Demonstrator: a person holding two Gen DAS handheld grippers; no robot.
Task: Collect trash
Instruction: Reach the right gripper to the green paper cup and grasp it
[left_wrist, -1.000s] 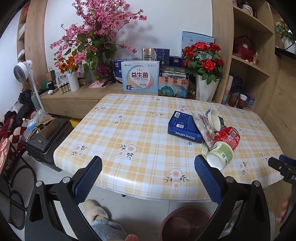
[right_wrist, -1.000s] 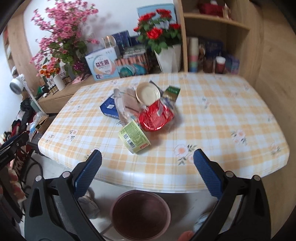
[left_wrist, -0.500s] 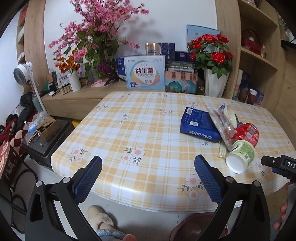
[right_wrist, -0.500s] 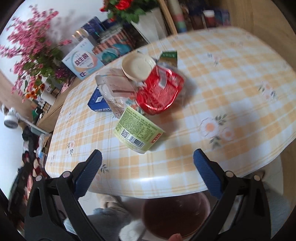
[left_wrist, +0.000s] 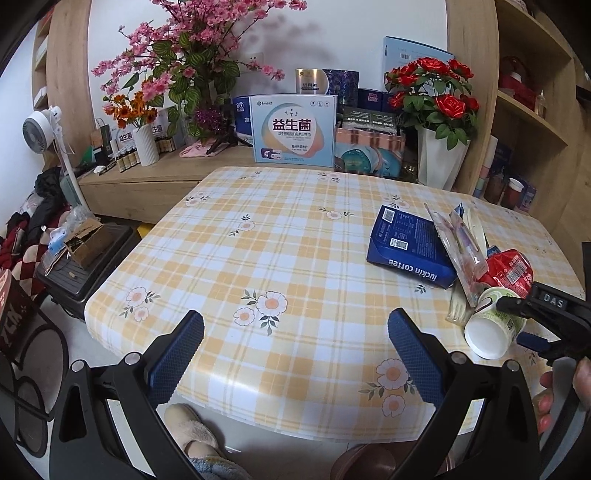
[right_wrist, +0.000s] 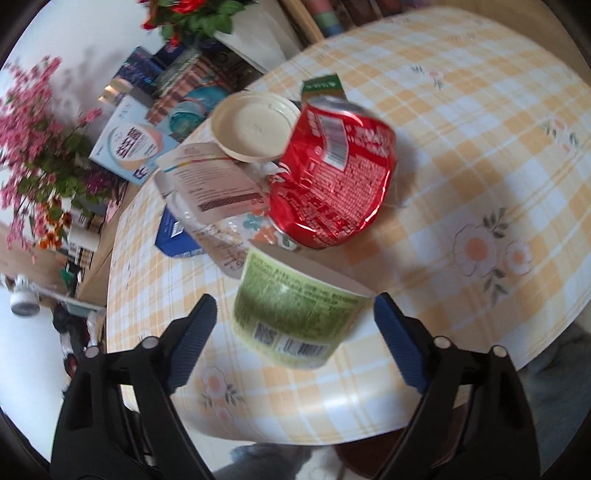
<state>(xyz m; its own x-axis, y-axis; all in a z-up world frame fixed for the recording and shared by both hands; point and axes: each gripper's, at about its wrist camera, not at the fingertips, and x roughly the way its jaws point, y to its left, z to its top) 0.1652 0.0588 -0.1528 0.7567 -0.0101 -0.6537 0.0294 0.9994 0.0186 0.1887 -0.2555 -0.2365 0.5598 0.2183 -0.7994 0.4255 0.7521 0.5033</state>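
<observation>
A heap of trash lies on the checked table (left_wrist: 280, 243). A green paper cup (right_wrist: 295, 314) lies on its side, also in the left wrist view (left_wrist: 493, 325). Behind it are a red crumpled wrapper (right_wrist: 336, 184), a cream lid (right_wrist: 255, 127), a clear plastic package (right_wrist: 218, 192) and a blue coffee box (left_wrist: 410, 245). My right gripper (right_wrist: 295, 332) is open, its fingers on either side of the green cup, not touching it. It also shows in the left wrist view (left_wrist: 543, 317). My left gripper (left_wrist: 295, 354) is open and empty over the table's near edge.
A brown bin (right_wrist: 369, 458) stands on the floor under the table's near edge. A sideboard at the back carries flowers (left_wrist: 192, 59), a white vase of roses (left_wrist: 439, 162) and boxes (left_wrist: 293, 127). A black case (left_wrist: 85, 258) is on the left. Shelves are on the right.
My right gripper has moved forward and down to the green cup, which now lies between its fingers. My left gripper has shifted a little left; the trash heap sits further right in its view.
</observation>
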